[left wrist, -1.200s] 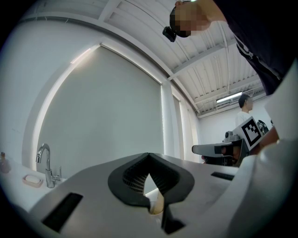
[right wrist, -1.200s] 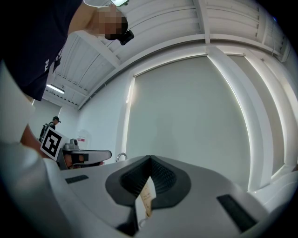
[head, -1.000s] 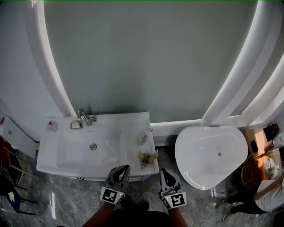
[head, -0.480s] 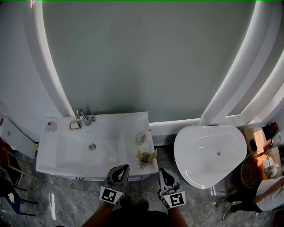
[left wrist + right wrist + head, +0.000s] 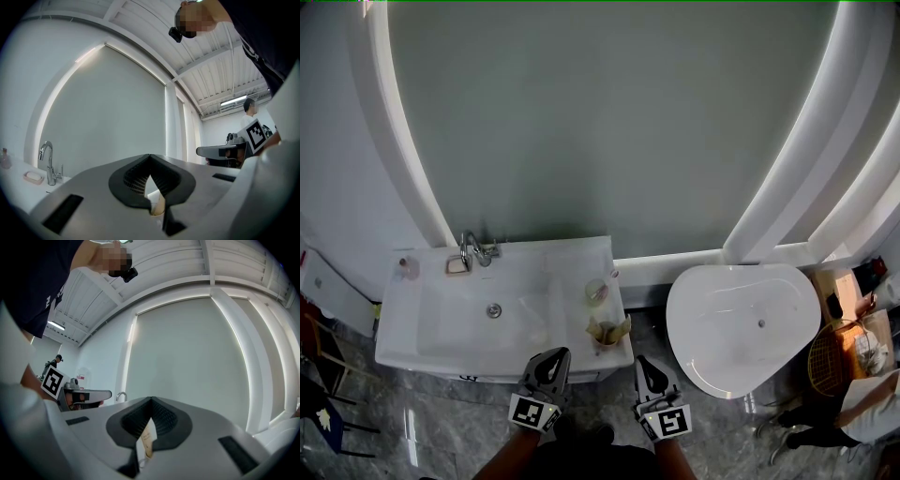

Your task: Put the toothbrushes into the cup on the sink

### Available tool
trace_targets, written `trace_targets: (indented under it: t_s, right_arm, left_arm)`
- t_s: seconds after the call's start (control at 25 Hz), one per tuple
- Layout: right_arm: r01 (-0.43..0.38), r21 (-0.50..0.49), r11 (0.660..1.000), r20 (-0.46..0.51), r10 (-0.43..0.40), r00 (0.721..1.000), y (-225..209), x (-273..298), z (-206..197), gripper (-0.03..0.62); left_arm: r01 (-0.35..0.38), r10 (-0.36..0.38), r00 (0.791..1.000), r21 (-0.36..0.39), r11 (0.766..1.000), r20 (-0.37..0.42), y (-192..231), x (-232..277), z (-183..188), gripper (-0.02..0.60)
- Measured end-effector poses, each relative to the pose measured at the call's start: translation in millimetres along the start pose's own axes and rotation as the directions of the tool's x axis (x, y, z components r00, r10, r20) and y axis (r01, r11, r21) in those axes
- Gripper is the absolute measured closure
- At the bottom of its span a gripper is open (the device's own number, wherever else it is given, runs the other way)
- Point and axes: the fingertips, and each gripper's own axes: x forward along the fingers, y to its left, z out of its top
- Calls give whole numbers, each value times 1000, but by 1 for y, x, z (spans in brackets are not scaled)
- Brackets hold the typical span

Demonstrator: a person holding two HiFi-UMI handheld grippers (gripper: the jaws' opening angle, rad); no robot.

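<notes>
Fingers of the left gripper point(image 5: 560, 355) and the right gripper point(image 5: 643, 362) are clenched tight on nothing. Through the slit where each pair meets, a sliver of something tan shows, but it stands out on the counter and is not in either grip. Both grippers are held level and side by side, just short of the front edge of the sink point(image 5: 405, 349). They point toward its right end, which makes sense to me, since that is where the task's things stand.

Nearest, on the front right corner of the counter, sits a tan paper-looking thing point(image 5: 609, 331) with points sticking up. I cannot tell what it holds. Just behind it, on the flat ledge right of the basin, stands the pale cup point(image 5: 597, 292), upright and clear of the bowl so it will not tip. Something thin and pinkish shows at it, too small for me to call a toothbrush. So the toothbrushes may be waiting near the cup or may already be in it, and empty, shut grippers would suit either.

Further back, the faucet point(image 5: 474, 249) stands at the rear left, with a soap dish point(image 5: 457, 266) beside it within easy reach of the water. A small bottle point(image 5: 410, 268) sits in the far left corner.
</notes>
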Motion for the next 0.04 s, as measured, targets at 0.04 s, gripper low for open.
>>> trace_targets:
  t_s: [0.04]
  right_arm:
    - [3, 0, 1000, -5, -3, 1000, 0, 0, 0, 566]
  left_arm:
    - [-3, 3, 1000, -4, 1000, 0, 0, -1, 0, 557]
